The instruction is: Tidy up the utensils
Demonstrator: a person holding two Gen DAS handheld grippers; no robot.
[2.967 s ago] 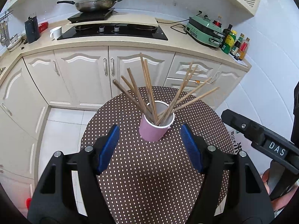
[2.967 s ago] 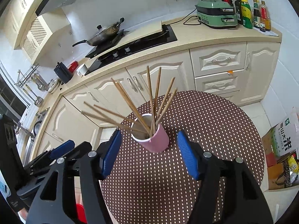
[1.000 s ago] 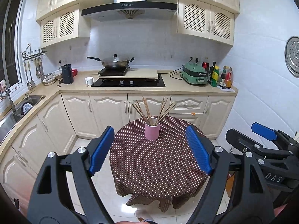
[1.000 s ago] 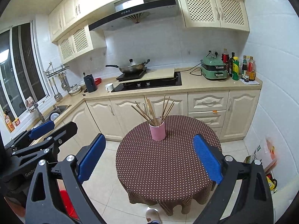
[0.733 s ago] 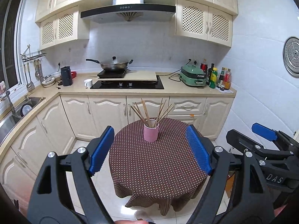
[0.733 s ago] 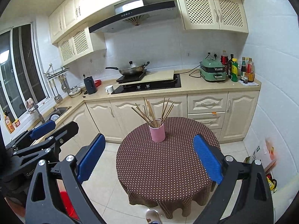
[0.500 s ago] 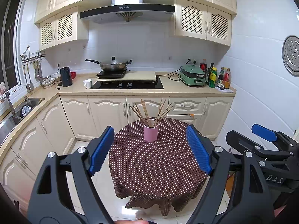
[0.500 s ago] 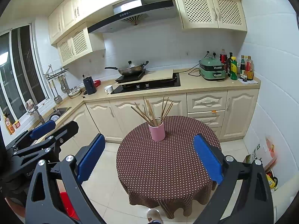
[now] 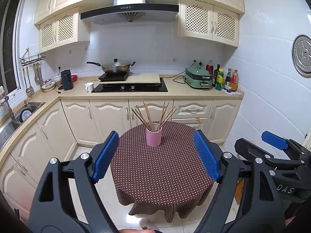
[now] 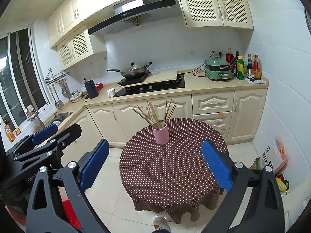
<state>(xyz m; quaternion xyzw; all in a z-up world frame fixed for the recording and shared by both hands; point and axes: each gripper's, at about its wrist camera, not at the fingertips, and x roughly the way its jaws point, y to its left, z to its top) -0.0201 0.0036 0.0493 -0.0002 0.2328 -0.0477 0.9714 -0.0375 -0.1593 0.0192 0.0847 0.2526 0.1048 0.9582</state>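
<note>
Chopsticks (image 9: 153, 114): fanned loose in pink cup (image 9: 153, 137), mid-counter (image 9: 163, 174).
Left gripper (image 9: 155, 155): wide, empty, well back.
Right gripper (image 10: 153, 167): wide, empty.
Risk: you clip the splayed sticks reaching in; the cup topples.

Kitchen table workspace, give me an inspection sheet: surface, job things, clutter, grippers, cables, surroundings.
Surface: round table under a brown dotted cloth.
Job's things: pink cup upright near the far side, chopsticks fanned out inside it.
Clutter: nothing seen on the table.
Grippers: left gripper open, empty; right gripper open, empty; both short of the table.
Cables: black cord on the counter beside the green cooker.
Surroundings: wok on the hob, bottles, sink.
</note>
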